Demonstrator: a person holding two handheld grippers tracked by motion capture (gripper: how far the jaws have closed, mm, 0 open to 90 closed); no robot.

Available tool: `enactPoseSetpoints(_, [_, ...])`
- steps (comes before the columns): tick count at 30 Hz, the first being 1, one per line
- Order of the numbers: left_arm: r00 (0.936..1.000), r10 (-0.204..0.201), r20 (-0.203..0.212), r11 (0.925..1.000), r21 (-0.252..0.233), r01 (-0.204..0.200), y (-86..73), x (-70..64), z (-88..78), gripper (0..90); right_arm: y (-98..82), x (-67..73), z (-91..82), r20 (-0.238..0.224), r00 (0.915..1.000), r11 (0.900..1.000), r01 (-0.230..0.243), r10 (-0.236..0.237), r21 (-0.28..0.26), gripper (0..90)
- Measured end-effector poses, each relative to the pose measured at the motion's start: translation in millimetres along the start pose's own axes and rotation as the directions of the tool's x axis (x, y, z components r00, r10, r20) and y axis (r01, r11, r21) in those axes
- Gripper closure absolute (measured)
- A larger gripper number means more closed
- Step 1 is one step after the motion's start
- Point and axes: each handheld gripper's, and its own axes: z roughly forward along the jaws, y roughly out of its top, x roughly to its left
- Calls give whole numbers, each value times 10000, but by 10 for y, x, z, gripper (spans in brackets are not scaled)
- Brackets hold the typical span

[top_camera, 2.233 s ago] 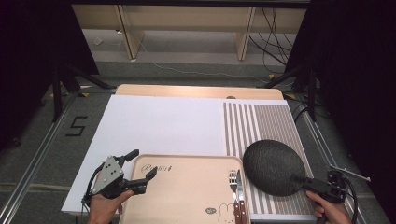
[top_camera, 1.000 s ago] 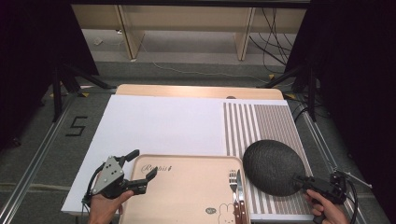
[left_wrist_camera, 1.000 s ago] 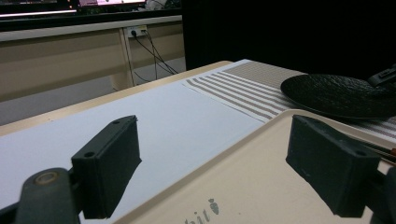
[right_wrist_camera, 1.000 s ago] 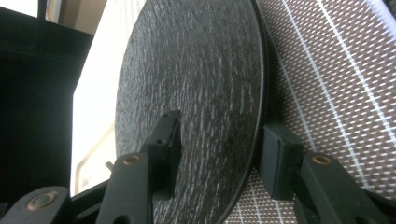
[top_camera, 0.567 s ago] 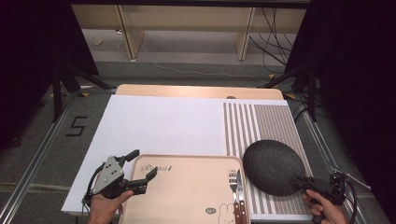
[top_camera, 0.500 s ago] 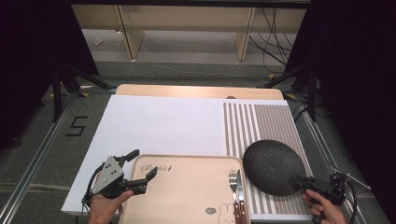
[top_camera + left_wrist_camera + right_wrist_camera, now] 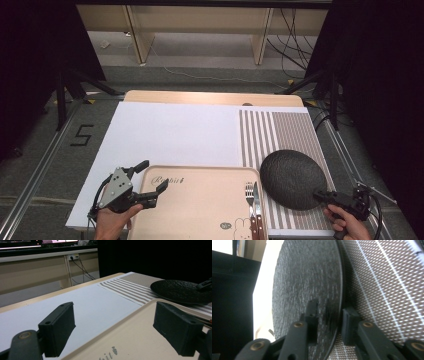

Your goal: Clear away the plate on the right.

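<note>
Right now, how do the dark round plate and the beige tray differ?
The dark round textured plate sits on the striped mat; the beige rectangular tray sits on the white sheet. The plate is bare, while the tray carries a fork and knife. Each has a tool at its edge.

hand-held gripper (image 7: pixel 327 322) jaws closing astride black plate (image 7: pixel 307 277) rim, striped mat (image 7: pixel 384 285)

High view: fixed above the near table edge, facing forward and down over the whole table (image 7: pixel 210 98). Left gripper view: low and level across the tray (image 7: pixel 140 335), toward the plate (image 7: pixel 182 291). Right gripper view: turned sideways, very close on the plate rim (image 7: pixel 338 290). Plate (image 7: pixel 292 177) shared by all three.
</note>
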Motion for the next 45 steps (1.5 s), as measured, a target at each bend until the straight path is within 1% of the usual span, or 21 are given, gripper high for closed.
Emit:
enactPoseSetpoints(5, [10000, 40, -41, 10000, 33, -40, 7, -3, -6, 165, 4, 2, 4, -150, 9989, 9988, -447, 445, -174, 779])
enactPoseSetpoints(6, [10000, 49, -31, 10000, 47, -48, 4, -3, -5, 165, 8, 13, -10, -132, 9977, 9978, -661, 662, 55, 782])
enactPoseSetpoints(11, [10000, 55, -60, 10000, 12, -55, 7, -7, -11, 167, 16, 7, -32, -344, 9972, 9978, -670, 670, 14, 807])
enactPoseSetpoints(19, [10000, 96, -11, 10000, -23, -96, 0, -8, 5, 167, 12, -1, -43, -1200, 9850, 9914, -1281, 1240, -271, 854])
enactPoseSetpoints(20, [10000, 34, -29, 10000, -38, -34, -1, -11, 4, 168, 12, -18, -53, -1144, 9889, 9949, -977, 943, -247, 856])
enactPoseSetpoints(21, [10000, 49, -77, 10000, 38, -48, 4, -12, -5, 168, 16, -6, -70, -1079, 9899, 9954, -943, 923, -138, 855])
enactPoseSetpoints(23, [9999, 76, -84, 10000, 45, -75, 5, -12, -6, 169, 3, -18, -47, -1235, 9899, 9961, -753, 691, -459, 857])
enactPoseSetpoints(24, [10000, 67, -71, 10000, 46, -66, 4, -12, -4, 169, 15, 1, -59, -1223, 9855, 9925, -1207, 1173, -205, 860])
enactPoseSetpoints(25, [9999, 80, -69, 10000, 54, -80, 4, -13, -4, 169, 11, 1, -55, -1274, 9825, 9900, -1394, 1356, -221, 860])
enactPoseSetpoints(27, [10000, 75, -24, 10000, -29, -75, 2, -12, 3, 169, 14, -14, -68, -1213, 9864, 9934, -1136, 1111, -138, 862])
enactPoseSetpoints(29, [9999, 84, -100, 10000, 51, -84, 4, -10, -7, 170, 17, -9, -68, -1252, 9835, 9911, -1328, 1303, -121, 866])
enactPoseSetpoints(31, [9999, 101, -116, 9999, 70, -100, 4, -5, -11, 170, -2, -24, -60, -1396, 9845, 9928, -1130, 1064, -404, 868])
enactPoseSetpoints(32, [9999, 84, -112, 9999, 67, -83, 4, -5, -10, 170, 4, -15, -61, -1404, 9839, 9920, -1177, 1102, -463, 868])
enactPoseSetpoints(33, [9999, 113, -109, 9999, 68, -113, 6, -4, -10, 170, 7, 12, -66, -1449, 9777, 9865, -1589, 1517, -397, 870])
enactPoseSetpoints(36, [9999, 99, -129, 9999, 41, -98, 11, -2, -16, 170, -1, -7, -69, -1399, 9800, 9875, -1498, 1417, -491, 869])
enactPoseSetpoints(37, [9999, 61, -132, 10000, 41, -60, 10, -1, -16, 170, -1, 7, -78, -1516, 9766, 9852, -1623, 1523, -559, 870])
enactPoseSetpoints(38, [9999, 33, -140, 10000, 42, -32, 7, 0, -14, 170, 3, 7, -95, -1294, 9819, 9886, -1448, 1384, -415, 870])
enactPoseSetpoints(41, [9999, 71, -132, 10000, 67, -70, 4, -5, -12, 171, 13, 21, -87, -1449, 9763, 9841, -1698, 1608, -518, 869])
enactPoseSetpoints(43, [9999, 112, -116, 9999, 62, -112, 6, -5, -9, 172, 6, 7, -88, -1479, 9812, 9887, -1348, 1240, -655, 868])
enactPoseSetpoints(44, [9999, 119, -115, 9999, 65, -119, 5, -5, -8, 172, 13, 36, -102, -1458, 9774, 9854, -1623, 1533, -516, 867])
enactPoseSetpoints(45, [9999, 69, -122, 10000, 64, -69, 3, -6, -8, 172, 11, 26, -100, -1448, 9809, 9884, -1399, 1301, -599, 865])
